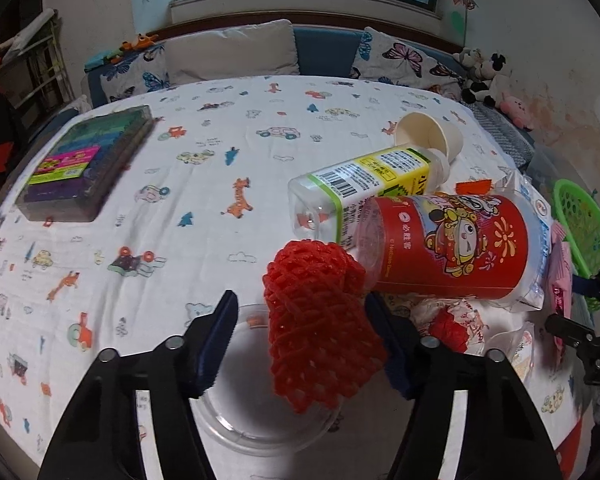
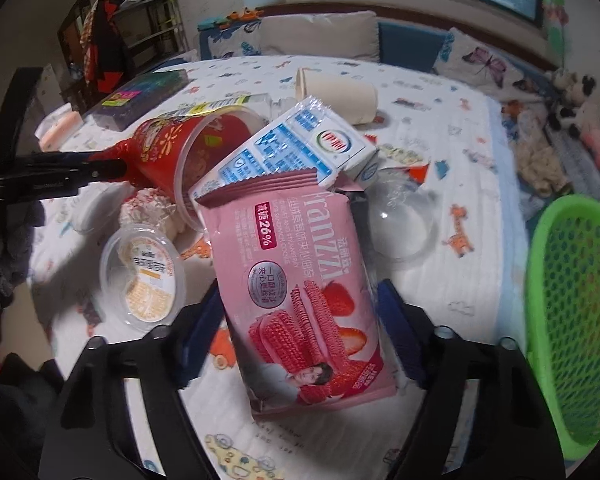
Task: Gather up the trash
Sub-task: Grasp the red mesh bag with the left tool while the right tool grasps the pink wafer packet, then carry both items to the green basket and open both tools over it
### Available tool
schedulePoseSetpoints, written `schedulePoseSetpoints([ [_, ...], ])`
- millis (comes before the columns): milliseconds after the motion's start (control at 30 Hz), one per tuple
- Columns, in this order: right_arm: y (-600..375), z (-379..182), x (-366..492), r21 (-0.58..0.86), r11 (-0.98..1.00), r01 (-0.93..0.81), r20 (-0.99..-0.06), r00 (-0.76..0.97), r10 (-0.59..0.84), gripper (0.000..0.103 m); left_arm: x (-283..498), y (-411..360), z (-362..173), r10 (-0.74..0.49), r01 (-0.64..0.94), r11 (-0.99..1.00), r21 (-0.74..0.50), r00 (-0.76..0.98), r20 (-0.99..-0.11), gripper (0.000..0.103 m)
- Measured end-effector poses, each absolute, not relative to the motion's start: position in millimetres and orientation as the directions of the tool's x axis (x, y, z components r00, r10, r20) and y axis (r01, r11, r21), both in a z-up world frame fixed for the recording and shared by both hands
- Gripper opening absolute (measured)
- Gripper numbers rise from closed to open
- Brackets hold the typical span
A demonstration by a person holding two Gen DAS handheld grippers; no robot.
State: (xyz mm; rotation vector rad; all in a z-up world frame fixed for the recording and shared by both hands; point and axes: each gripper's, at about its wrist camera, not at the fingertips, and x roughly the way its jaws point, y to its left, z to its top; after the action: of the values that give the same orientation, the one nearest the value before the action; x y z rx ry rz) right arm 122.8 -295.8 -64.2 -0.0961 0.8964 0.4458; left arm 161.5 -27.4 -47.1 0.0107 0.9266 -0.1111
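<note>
Two grippers, two pieces of trash, one table w/ a cartoon-print cloth (image 1: 204, 168).

Your left gripper (image 1: 300, 320) straddles a red foam net (image 1: 320, 328). The net stands between the two blue pads, off-centre: its right edge touches or sits just beside the right pad, while the left pad (image 1: 216, 340) is clearly apart from it, w/ a gap showing a clear plastic lid (image 1: 244, 420) underneath. So the left jaws are part-way in, not yet clamped on the net. The net's long axis runs roughly along the fingers, top end leaning away toward a red paper cup (image 1: 448, 244) lying on its side and a clear bottle (image 1: 364, 192) behind it.

Your right gripper (image 2: 300, 320) has a pink cookie packet (image 2: 300, 292) lying between its pads. The packet's long axis points away from you, roughly in line w/ the fingers, its torn top end resting against a blue-and-white milk carton (image 2: 300, 148). The left pad looks right at the packet's edge; the right pad (image 2: 400, 336) is beside the other edge, and whether it's pressing I can't tell – looks like a sliver of gap. Call it not yet gripping.

What the next move turns on, as I read it: the green basket (image 2: 572, 320) sits to the right of the right gripper, near it, and well apart from the left one. So the packet has the short trip; the net has to cross over the pile.
</note>
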Motion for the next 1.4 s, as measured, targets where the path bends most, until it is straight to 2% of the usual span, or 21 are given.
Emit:
schedulePoseSetpoints([
  [100,-298.4,-63.9,122.0,0.120,0.905,-0.409,-0.768,0.540,0.346,0.069,162.6,-29.6,-47.6,-0.104,0.117,0.992,-0.042,0.594,-0.798,0.053],
  [167,-301.0,-63.4,120.4,0.135,0.908,-0.396,-0.763,0.543,0.351,0.063,163.2,-31.0,-48.3,-0.117,0.130,0.990,-0.049,0.587,-0.801,0.046],
  [300,-305.0,-61.1,113.5,0.162,0.912,-0.377,-0.748,0.556,0.363,0.061,162.3,-29.1,-46.9,-0.116,0.132,0.990,-0.047,0.586,-0.802,0.031],
  [533,-309.5,-47.0,99.8,0.172,0.921,-0.350,-0.721,0.592,0.360,0.060,155.7,-17.5,-32.6,-0.128,0.138,0.989,-0.055,0.602,-0.788,0.018],
  [800,-325.8,-26.2,87.5,0.189,0.935,-0.300,-0.685,0.642,0.344,0.060,139.7,-5.3,-7.3,-0.120,0.128,0.991,-0.048,0.635,-0.763,0.015],
  [967,-355.3,-14.7,82.8,0.187,0.960,-0.207,-0.665,0.693,0.279,0.060,125.8,-6.0,19.3,-0.149,0.159,0.986,-0.056,0.662,-0.735,0.015],
  [1400,-472.2,-28.5,104.1,0.144,0.982,0.126,-0.698,0.716,0.011,0.061,139.1,-106.9,58.3,-0.378,0.432,0.896,-0.105,0.617,-0.691,0.015],
])
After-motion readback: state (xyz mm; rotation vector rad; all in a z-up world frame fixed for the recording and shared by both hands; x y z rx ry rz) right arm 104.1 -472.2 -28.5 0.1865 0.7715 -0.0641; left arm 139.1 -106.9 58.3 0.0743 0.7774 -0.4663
